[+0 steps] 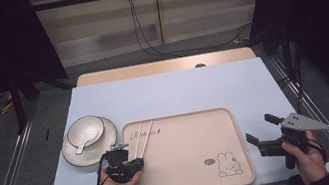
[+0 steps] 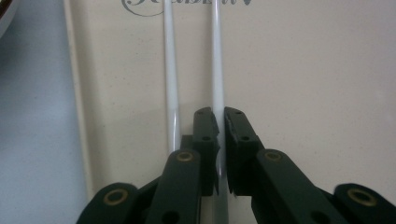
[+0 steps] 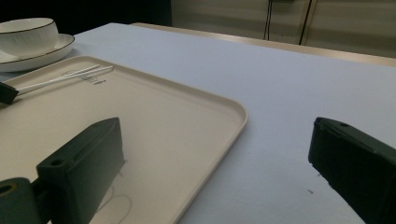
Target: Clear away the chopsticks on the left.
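Blue table: tray holds 2 chopsticks; left gripper clamps 1; right gripper apart.

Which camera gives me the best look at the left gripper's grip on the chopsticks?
The left gripper view: the left gripper has its jaws shut on one of the two thin white chopsticks. The high view shows them small on the beige tray; the right gripper view shows them far off.

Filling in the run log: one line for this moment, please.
left gripper: shut on right chopstick | left chopstick: free on tray | right gripper: open, beside tray
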The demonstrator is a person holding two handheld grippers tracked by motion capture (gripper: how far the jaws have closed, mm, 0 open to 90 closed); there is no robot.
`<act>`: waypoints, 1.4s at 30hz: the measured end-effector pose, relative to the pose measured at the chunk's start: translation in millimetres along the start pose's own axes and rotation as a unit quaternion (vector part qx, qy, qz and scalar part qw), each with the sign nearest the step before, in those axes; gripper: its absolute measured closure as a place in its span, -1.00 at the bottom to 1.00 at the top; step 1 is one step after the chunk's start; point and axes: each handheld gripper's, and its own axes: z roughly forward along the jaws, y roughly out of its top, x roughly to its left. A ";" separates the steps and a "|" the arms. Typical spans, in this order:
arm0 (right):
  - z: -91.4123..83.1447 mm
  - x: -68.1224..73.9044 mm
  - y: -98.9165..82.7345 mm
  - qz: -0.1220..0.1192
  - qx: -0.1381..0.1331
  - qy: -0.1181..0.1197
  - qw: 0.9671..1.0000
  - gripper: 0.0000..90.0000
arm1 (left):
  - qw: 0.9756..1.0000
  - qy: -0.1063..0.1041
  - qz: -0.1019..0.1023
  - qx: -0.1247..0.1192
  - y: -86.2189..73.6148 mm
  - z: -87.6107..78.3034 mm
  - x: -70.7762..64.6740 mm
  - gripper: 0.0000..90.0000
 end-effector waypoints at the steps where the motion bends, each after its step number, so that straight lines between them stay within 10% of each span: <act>1: -0.2 0.0 -0.1 0.002 0.001 0.000 1.000 -0.94 | 1.000 -0.001 0.002 -0.001 -0.5 0.0 -0.3 0.87; 9: -1.1 0.0 -0.2 0.000 0.000 0.001 1.000 -0.94 | 1.000 -0.016 0.009 0.004 1.4 0.3 -1.0 0.71; 16: -1.1 -0.4 -0.2 0.001 -0.001 0.001 1.000 -0.94 | 0.996 -0.061 0.054 -0.030 5.4 -12.0 0.4 0.29; 22: -1.3 -0.3 0.0 0.000 -0.003 -0.001 1.000 -0.94 | 0.983 -0.125 0.092 -0.099 3.7 -40.6 11.6 -0.37; 30: -1.5 -0.8 0.0 0.003 -0.006 -0.004 1.000 -0.94 | 0.967 -0.093 0.138 -0.192 -10.9 -77.1 59.0 -0.92; 35: -1.4 -0.5 0.2 0.003 -0.005 -0.006 1.000 -0.94 | 0.968 -0.073 0.120 -0.210 -21.1 -95.2 87.2 -0.93; 42: -2.4 -1.3 0.1 0.003 -0.006 -0.009 1.000 -0.94 | 0.956 -0.057 0.131 -0.255 -34.6 -108.4 109.7 -0.95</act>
